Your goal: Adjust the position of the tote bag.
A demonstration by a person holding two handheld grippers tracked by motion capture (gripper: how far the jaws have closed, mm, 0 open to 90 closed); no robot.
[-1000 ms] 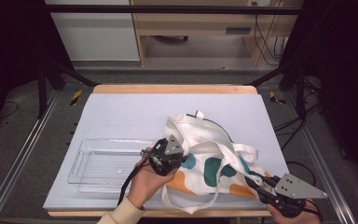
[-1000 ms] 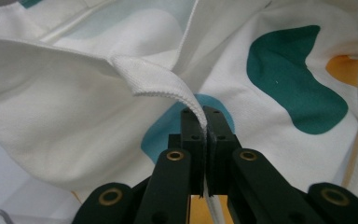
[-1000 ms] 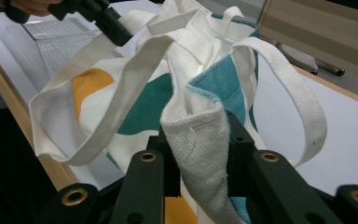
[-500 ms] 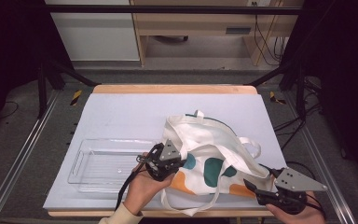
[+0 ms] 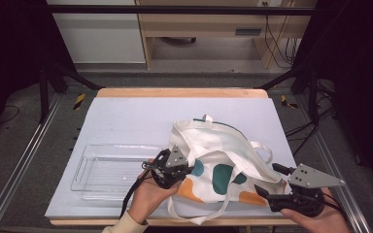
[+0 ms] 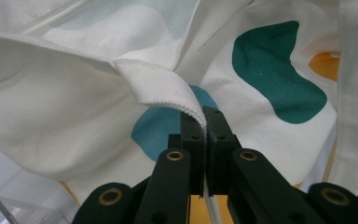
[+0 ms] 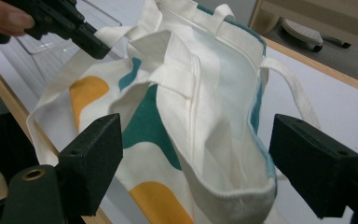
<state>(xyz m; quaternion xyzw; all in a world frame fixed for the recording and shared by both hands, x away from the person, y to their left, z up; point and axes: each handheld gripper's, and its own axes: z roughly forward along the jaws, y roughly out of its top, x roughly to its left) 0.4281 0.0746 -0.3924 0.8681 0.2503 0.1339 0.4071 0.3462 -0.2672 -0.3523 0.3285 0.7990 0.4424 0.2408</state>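
A cream tote bag (image 5: 223, 160) with teal and orange blobs lies crumpled on the near right of the table. My left gripper (image 5: 187, 171) sits at the bag's left side and is shut on a fold of its hemmed rim (image 6: 168, 88); the fabric is pinched between the jaws (image 6: 205, 116). My right gripper (image 5: 267, 178) is held at the bag's near right corner. Its jaws have just been opening and now stand wide apart (image 7: 200, 154). The bag's open rim (image 7: 233, 191) hangs loose between them, touching neither pad. The left gripper (image 7: 74, 28) shows far off in that view.
A clear plastic tray (image 5: 116, 146) lies on the pale blue mat (image 5: 141, 116) left of the bag, beside the left hand. The table's wooden near edge (image 5: 223, 222) runs just below both hands. Dark frame rails flank the table.
The right gripper's jaws have opened and let go of the bag's right rim, and that hand has risen a little. The left gripper has kept its grip and place.
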